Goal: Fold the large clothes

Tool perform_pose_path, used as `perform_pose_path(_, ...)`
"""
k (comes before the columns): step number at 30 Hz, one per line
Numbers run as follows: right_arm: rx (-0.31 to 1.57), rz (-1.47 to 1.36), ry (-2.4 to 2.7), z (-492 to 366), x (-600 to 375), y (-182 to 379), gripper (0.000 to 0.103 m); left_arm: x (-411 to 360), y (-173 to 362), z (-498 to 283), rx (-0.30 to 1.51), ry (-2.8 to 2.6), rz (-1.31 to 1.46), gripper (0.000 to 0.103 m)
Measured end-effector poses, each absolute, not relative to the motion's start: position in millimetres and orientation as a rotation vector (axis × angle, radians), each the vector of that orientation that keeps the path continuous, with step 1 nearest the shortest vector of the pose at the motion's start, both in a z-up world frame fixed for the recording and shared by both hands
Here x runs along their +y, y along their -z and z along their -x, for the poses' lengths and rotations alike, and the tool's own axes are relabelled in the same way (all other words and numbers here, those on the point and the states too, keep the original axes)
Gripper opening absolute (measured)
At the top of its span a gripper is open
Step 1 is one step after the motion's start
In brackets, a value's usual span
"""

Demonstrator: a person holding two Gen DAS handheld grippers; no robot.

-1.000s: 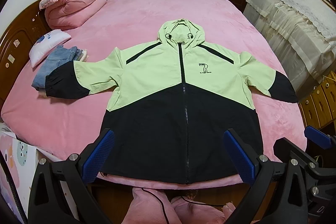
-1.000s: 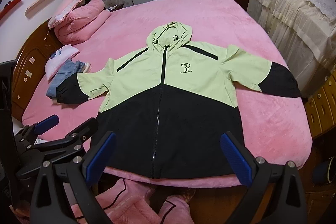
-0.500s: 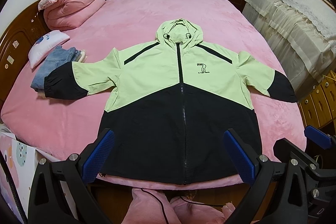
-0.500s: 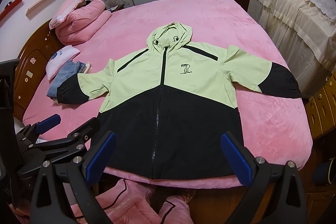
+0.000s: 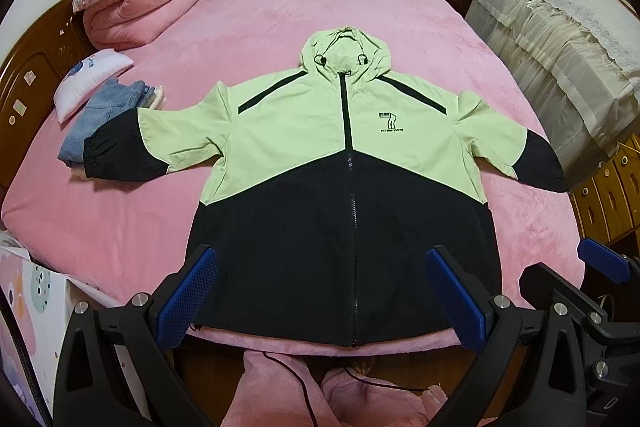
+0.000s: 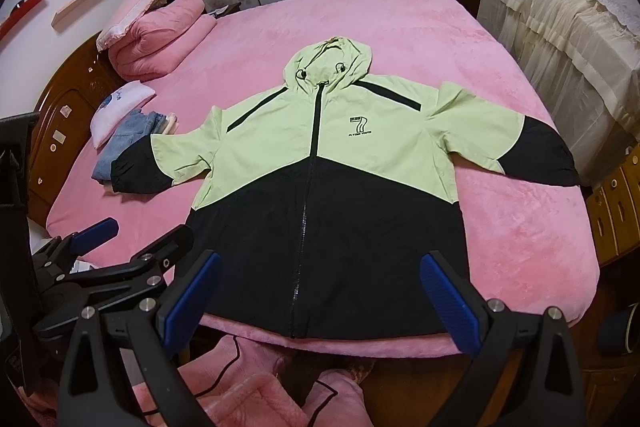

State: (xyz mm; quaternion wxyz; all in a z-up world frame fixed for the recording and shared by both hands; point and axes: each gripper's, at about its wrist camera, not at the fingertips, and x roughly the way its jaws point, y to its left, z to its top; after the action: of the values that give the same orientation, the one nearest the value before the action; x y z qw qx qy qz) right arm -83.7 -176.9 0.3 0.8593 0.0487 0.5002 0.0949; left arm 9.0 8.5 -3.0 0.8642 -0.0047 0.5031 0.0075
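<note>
A light green and black hooded jacket (image 5: 344,163) lies flat, zipped, face up on the pink bed (image 5: 280,19), sleeves spread to both sides, hem at the near edge. It also shows in the right wrist view (image 6: 320,171). My left gripper (image 5: 320,299) is open and empty, held above the hem. My right gripper (image 6: 320,299) is open and empty, also above the hem. The right gripper shows at the right edge of the left wrist view (image 5: 604,267); the left gripper shows at the left of the right wrist view (image 6: 120,251).
Folded jeans (image 5: 100,115) and a small white pillow (image 5: 88,83) lie by the left sleeve cuff. A rolled pink quilt (image 5: 140,7) sits at the head. A wooden headboard (image 5: 24,87) is left, a covered cabinet (image 5: 560,47) right.
Both views have shifted very slightly; the jacket lies as before and both grippers stay open.
</note>
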Motion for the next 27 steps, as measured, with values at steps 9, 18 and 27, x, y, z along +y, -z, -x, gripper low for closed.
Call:
perform_pose_path(9,1.131,-0.117,-0.230,63.6,-149.2,14.7,0.100,58.2,23.0,-19.0,1.127,-0.002,0.129,0.102)
perform_pose_path(18,1.278,-0.120,-0.243,24.1,-79.7,53.2,0.100,186.9,86.2,-37.0,1.311,-0.109,0.428,0.102)
perform_pose_path(27,1.451,-0.038,-0.189,-16.5,35.2,120.0,0.100,376.6,186.6,-61.4,1.435,-0.356,0.751,0.102)
